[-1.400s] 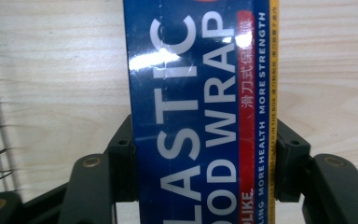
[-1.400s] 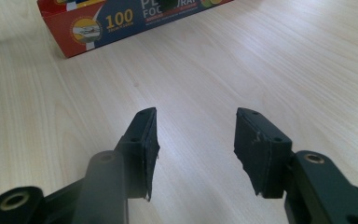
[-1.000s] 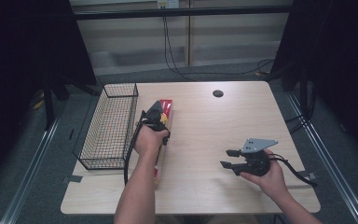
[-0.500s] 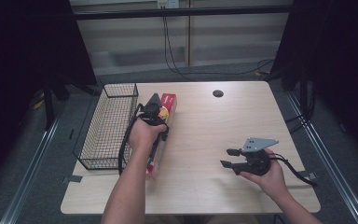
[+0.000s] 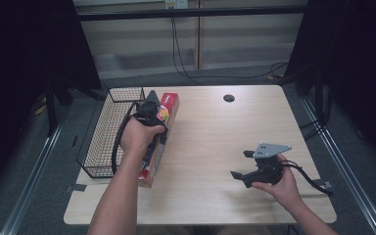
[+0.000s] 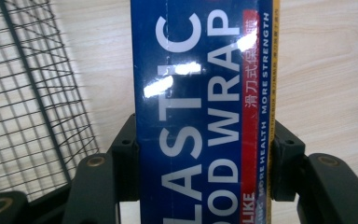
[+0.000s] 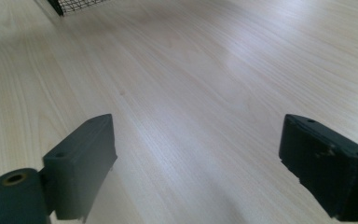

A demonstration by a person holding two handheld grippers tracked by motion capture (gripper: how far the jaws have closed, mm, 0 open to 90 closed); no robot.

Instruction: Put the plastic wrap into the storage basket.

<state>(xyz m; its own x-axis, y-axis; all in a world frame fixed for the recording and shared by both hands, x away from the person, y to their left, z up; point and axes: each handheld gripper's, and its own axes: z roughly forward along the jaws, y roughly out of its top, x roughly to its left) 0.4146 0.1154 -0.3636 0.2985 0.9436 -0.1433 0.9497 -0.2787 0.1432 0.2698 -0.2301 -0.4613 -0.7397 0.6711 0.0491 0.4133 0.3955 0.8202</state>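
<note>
A wire basket (image 5: 108, 132) sits at the table's left edge, just left of the left gripper (image 5: 149, 115), whose jaws clamp the long sides of a plastic wrap box (image 5: 162, 128) tilted with its far end raised, near end by the table (image 5: 215, 142). Right of the box lies broad bare wood. There the right gripper (image 5: 240, 166), jaws just opened wide and holding nothing, hovers near the front-right edge.
</note>
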